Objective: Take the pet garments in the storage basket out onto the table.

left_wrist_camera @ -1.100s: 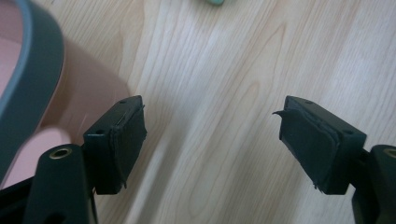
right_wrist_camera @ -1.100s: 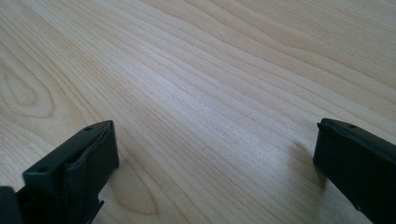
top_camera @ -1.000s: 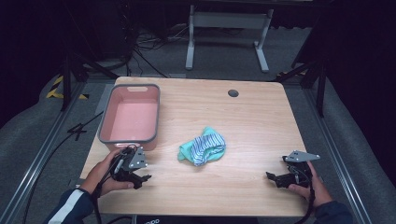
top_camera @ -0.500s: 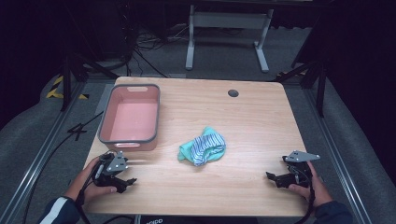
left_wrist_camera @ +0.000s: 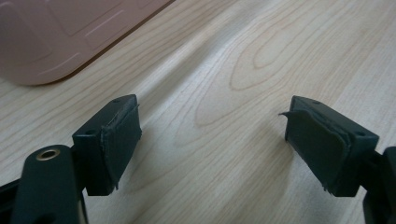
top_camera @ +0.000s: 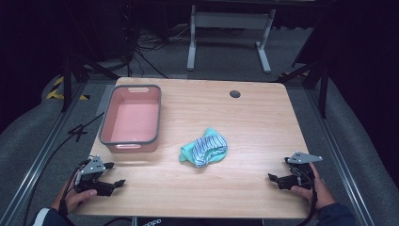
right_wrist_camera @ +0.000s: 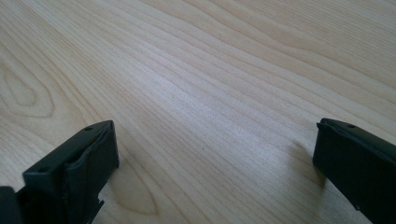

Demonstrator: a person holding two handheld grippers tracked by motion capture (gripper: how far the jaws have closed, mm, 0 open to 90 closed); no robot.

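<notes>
Resting at the near corners of the counter (top_camera: 263, 113), the left hand-held gripper (top_camera: 113, 184) and the right hand-held gripper (top_camera: 277, 179) both have their jaws spread, holding nothing. The crumpled cloth (top_camera: 205, 148) lies mid-counter, well apart from both, beside the pink bin (top_camera: 106, 129). A one-sided pinch would likely drag it, and loose folds could slip free.

A person's two hands each hold a black two-jaw gripper low at the near edge. The left gripper (top_camera: 114, 174) sits at the near left corner, jaws spread wide with nothing between them. The right gripper (top_camera: 278, 170) sits at the near right, jaws likewise wide apart. Both point inward.
</notes>
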